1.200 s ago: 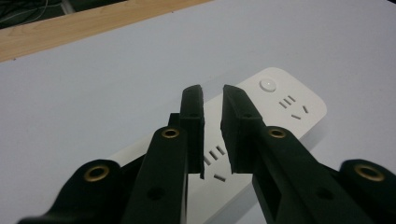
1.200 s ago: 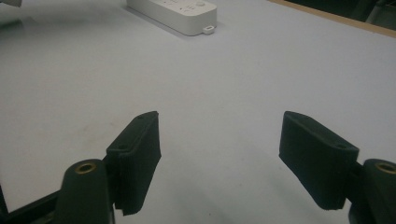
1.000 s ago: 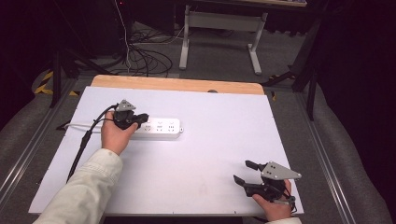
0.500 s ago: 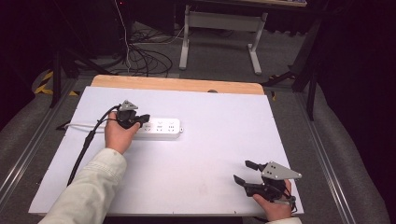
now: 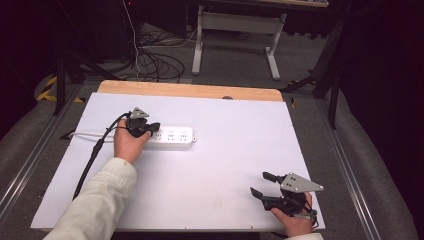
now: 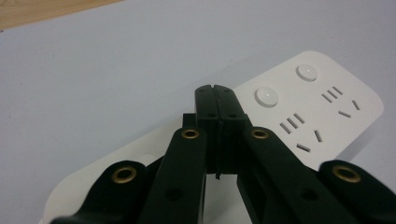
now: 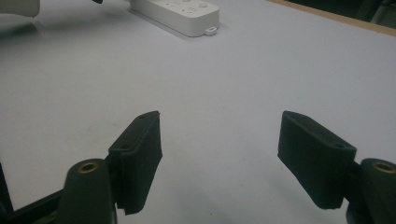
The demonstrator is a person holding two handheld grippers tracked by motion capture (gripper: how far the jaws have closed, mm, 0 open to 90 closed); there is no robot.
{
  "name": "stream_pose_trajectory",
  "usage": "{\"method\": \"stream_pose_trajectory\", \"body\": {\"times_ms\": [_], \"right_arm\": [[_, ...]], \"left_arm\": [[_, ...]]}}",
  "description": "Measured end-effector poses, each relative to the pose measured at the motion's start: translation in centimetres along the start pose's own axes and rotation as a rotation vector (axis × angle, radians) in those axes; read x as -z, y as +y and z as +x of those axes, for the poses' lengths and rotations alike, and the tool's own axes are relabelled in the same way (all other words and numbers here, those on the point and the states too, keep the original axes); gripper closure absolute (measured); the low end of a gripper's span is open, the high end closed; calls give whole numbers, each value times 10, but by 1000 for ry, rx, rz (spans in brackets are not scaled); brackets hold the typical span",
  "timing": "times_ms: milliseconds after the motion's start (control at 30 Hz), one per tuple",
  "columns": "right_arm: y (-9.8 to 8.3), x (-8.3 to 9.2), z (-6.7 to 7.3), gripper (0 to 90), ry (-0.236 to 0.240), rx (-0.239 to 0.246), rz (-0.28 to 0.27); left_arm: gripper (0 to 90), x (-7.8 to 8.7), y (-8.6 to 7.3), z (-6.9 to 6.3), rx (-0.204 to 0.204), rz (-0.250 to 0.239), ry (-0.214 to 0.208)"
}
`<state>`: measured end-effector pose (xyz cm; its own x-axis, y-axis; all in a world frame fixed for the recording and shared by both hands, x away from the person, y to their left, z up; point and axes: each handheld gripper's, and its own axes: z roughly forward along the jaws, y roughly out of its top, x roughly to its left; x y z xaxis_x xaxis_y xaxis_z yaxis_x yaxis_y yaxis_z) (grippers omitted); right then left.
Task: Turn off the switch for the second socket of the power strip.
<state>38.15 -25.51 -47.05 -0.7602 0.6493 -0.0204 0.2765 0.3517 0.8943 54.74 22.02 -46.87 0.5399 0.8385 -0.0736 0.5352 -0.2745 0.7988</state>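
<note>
High view: white rectangular plastic power strip (image 5: 169,137) lies flat on the pale white table top (image 5: 220,165), left of centre, its white cord running off toward the left edge; left gripper (image 5: 150,128) sits over the strip's left end, black cable trailing back beside the cream sleeve (image 5: 95,205); right gripper (image 5: 260,185) rests well apart at the near right corner, jaws spread, nothing between them.

Left gripper view: black jaws pressed together pad to pad, nothing pinched between them; closed tips poised over the strip's top face, just beside a round white button (image 6: 266,95) with a second button (image 6: 307,72) further along; whether the tips touch the casing I cannot tell; socket slots visible to the right.

Right gripper view: both pads wide apart over bare table; the strip's far end with its small mounting tab (image 7: 211,31) well ahead.

Handling judgement: strip looks light, rigid, smooth-sided, likely to skid when pushed; buttons need a straight press downward; to lift, pinch across the narrow long sides near the middle; cord may drag.
</note>
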Motion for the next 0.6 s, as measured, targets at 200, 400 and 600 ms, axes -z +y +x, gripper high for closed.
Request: {"method": "stream_pose_trajectory", "body": {"times_ms": [200,400,600], "right_arm": [[0,0,0,307,3,-5,4],[0,-1,-1,306,4,-7,8],[-1,-1,-1,307,6,-7,7]], "left_arm": [[897,-3,-1,-2,3,-4,-16],[898,-3,-1,-4,-6,2,-2],[898,-3,-1,-5,-20,9,8]]}}
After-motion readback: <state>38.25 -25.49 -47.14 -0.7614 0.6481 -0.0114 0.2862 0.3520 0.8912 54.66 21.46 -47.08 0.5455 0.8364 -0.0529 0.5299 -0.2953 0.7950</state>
